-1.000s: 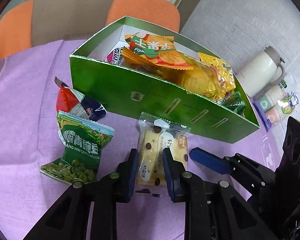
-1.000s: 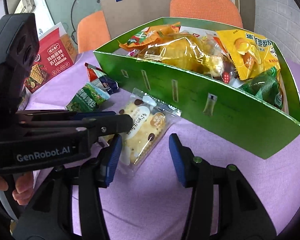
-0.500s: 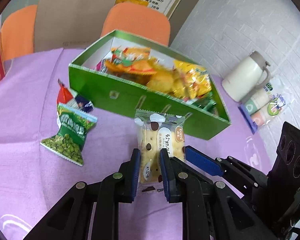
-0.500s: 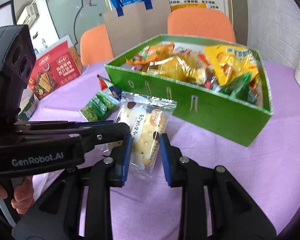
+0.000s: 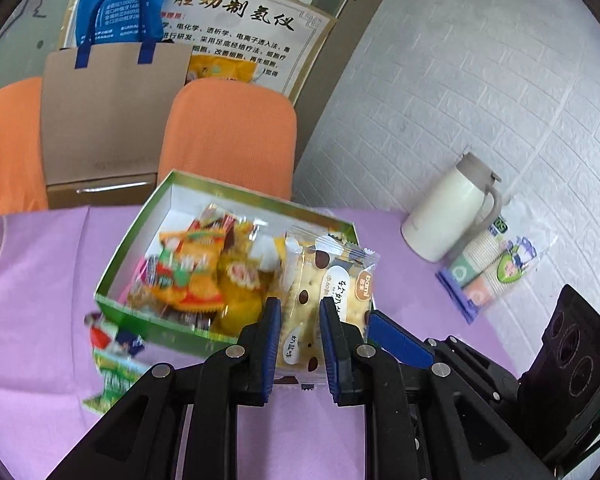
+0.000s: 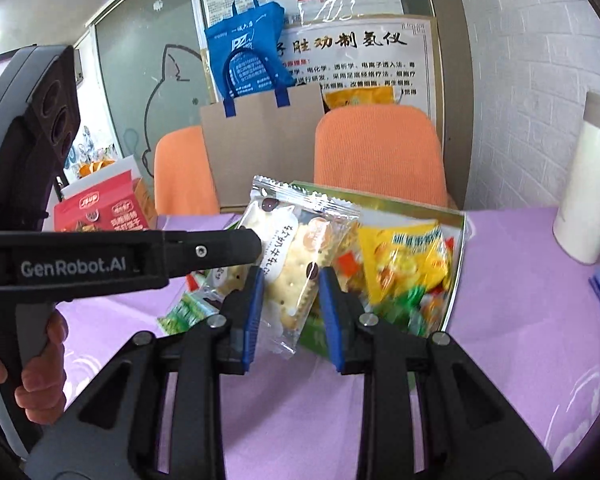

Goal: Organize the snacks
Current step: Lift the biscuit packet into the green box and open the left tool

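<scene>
Both the left gripper (image 5: pixel 296 344) and the right gripper (image 6: pixel 290 308) pinch the clear cracker packet (image 5: pixel 328 292), dotted biscuits showing, above the near edge of the full green box (image 5: pixel 140 236), a white thermos (image 5: pixel 448 216) far right.

Glossy plastic cracker packet (image 5: pixel 328 304)

A clear cracker packet (image 5: pixel 320 304) hangs upright above the green box (image 5: pixel 148 330), which brims with bright wrappers; two loose packets (image 5: pixel 114 354) lie at its eight o'clock.
</scene>
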{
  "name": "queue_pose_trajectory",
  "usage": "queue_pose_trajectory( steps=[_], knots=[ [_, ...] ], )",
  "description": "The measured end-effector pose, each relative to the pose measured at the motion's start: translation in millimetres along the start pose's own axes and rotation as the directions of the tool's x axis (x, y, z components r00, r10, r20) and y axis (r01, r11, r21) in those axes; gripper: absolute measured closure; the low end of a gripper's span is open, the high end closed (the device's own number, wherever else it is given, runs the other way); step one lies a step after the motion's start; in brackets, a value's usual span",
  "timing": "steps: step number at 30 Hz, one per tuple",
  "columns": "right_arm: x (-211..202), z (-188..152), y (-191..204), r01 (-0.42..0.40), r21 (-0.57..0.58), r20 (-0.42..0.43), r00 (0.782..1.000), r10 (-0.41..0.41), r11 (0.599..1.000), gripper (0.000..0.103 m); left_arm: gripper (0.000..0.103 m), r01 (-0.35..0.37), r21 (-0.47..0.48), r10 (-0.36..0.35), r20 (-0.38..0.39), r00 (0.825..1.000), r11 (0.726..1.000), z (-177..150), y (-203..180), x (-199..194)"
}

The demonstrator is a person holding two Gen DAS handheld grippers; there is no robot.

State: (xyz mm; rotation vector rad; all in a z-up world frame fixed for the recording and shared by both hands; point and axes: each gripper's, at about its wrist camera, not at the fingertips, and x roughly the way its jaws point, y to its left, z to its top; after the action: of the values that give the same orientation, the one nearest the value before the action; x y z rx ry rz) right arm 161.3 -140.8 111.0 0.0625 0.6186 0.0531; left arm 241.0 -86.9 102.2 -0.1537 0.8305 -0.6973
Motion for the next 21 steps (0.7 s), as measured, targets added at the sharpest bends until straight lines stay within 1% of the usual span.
queue_pose_trajectory(
  steps=[3,7,8,9,10,11,12,13,17,19,21],
  knots=[
    [9,15,-14,-0.002,-0.002,0.014,1.0,0.002,1.0,0.071,0.084,-0.005,-0.009,0.005,0.006,1.0,1.0,18,4,13],
    [36,25,-31,0.003,0.02,0.015,1.0,-0.003,1.0,0.072,0.084,-0.006,-0.037,0.006,0.006,1.0,0.999,32,15,39],
    [41,24,-34,0.011,0.021,0.013,1.0,-0.012,1.0,0.068,0.077,-0.014,-0.047,0.014,0.004,1.0,0.999,32,21,46],
    [49,22,-37,0.021,0.018,-0.002,1.0,-0.021,1.0,0.061,0.055,-0.03,-0.064,0.03,-0.006,1.0,0.998,30,26,51],
    [57,18,-42,0.036,0.024,-0.026,0.999,-0.035,0.999,0.041,0.038,-0.049,-0.085,0.048,-0.016,0.999,0.995,28,32,55],
    [58,13,-45,0.055,0.031,-0.03,0.998,-0.054,0.998,0.032,0.017,-0.069,-0.114,0.068,-0.008,0.998,0.991,23,39,56],
    [57,8,-49,0.065,0.037,-0.024,0.998,-0.064,0.997,0.032,0.017,-0.067,-0.136,0.071,0.022,0.997,0.988,18,47,54],
    [57,3,-52,0.065,0.041,-0.023,0.998,-0.065,0.997,0.032,0.017,-0.058,-0.146,0.064,0.033,0.997,0.988,15,52,53],
    [58,-8,-57,0.068,0.069,-0.045,0.997,-0.065,0.995,0.031,0.017,-0.095,-0.167,0.097,0.004,0.995,0.981,7,67,55],
    [58,-10,-56,0.069,0.07,-0.054,0.996,-0.066,0.995,0.031,0.017,-0.12,-0.164,0.122,0.003,0.992,0.979,4,69,50],
    [54,-11,-53,0.066,0.07,-0.054,0.997,-0.062,0.995,0.03,0.017,-0.131,-0.161,0.134,0.011,0.991,0.978,1,69,41]
  ],
)
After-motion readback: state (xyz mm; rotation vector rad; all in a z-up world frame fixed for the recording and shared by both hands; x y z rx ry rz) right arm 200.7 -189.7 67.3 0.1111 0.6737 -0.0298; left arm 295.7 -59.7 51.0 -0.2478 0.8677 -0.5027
